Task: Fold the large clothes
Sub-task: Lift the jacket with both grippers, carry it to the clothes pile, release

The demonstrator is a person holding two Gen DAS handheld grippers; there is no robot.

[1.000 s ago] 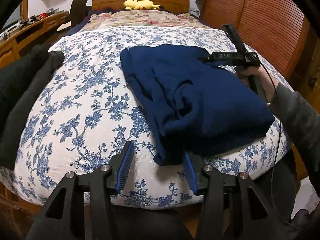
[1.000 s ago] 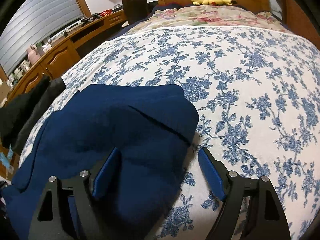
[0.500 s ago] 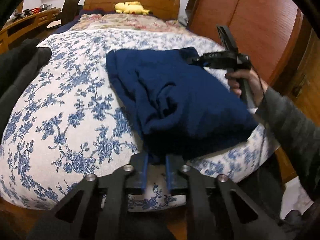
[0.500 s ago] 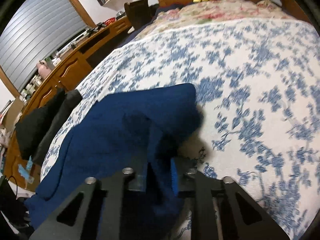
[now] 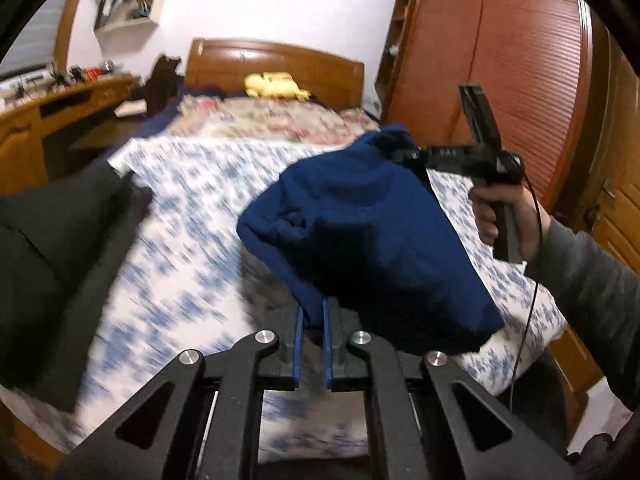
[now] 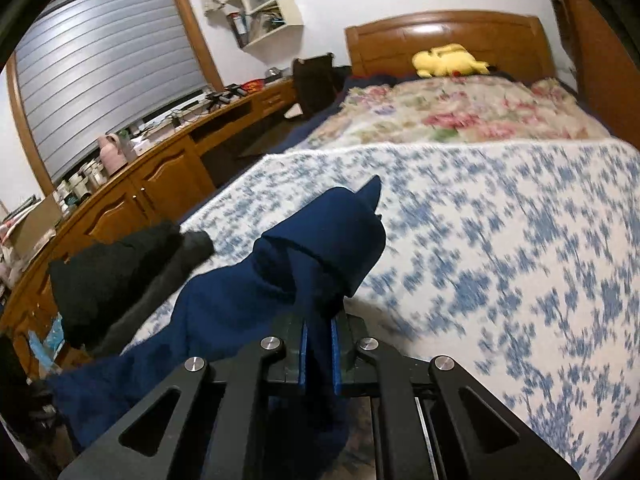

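While the navy garment [image 5: 372, 236] hangs lifted above the floral bedspread [image 5: 192, 216], the left gripper [image 5: 311, 320] at six o'clock is clamped on its near edge, having just closed. The right gripper [image 6: 318, 330] has likewise just closed and pinches the cloth's other end. Dark clothes [image 6: 116, 276] lie at nine o'clock; a yellow plush toy [image 6: 448, 60] sits at twelve o'clock by the headboard [image 6: 444, 36].

Both cameras ride on the handheld grippers near the foot edge of the bed [image 5: 188, 216], close above it, facing its wooden headboard [image 6: 444, 36]. The left view takes in the right-side wardrobe [image 5: 520, 80]; the right view takes in the left-side desk [image 6: 132, 184]. Both share the navy garment [image 5: 360, 216].
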